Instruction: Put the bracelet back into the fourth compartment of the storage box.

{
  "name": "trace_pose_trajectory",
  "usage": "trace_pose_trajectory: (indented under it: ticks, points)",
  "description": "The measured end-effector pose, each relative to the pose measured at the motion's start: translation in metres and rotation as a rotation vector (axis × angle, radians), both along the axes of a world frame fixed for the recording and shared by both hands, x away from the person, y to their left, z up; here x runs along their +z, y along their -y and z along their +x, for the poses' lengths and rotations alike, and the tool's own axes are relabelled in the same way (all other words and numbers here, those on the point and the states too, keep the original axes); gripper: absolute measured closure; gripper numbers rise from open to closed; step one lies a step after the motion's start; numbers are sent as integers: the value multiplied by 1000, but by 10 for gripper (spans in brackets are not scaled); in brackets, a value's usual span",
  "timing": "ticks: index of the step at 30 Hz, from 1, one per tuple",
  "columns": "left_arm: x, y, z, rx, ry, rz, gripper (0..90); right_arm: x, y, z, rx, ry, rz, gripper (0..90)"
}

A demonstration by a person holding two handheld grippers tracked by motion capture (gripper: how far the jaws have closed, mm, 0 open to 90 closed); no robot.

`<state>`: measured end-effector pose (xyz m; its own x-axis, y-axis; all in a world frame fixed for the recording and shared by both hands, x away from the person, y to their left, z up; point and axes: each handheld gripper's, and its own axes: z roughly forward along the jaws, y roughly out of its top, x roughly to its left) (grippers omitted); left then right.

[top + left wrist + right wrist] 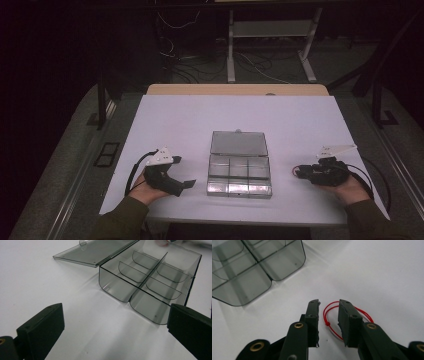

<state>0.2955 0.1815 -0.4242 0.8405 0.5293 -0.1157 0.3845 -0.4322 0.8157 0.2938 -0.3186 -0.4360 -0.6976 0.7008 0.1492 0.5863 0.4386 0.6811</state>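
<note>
Right claw [329,307] parted a little, gripping nothing, jaws straddling a red string loop [329,315] flat on the white table [387,277]. Just past its tips, up and leftward: clear compartment box [249,270], open. Left claw [115,322] spread wide, released, bare table between jaws. Ahead and rightward of it, same box [150,282]; lid [95,251] folded back flat beyond.

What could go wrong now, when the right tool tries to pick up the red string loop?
The red string loop lies flat on the white table, so the right tool, its jaws a little apart around one strand, may close on nothing or only push it. The loop is limp and could slip out on the way to the clear box.
</note>
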Motion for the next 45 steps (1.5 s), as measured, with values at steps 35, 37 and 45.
trace_pose_trajectory:
  ticks: [35,37,45]
  points:
    - [0,0,0,2,-1,-1,5,-9,-7,3,34,-12,-80,850]
    - [0,0,0,2,0,-1,5,-9,-7,3,34,-12,-81,852]
    - [0,0,0,2,1,-3,5,-9,-6,3,34,-13,-77,856]
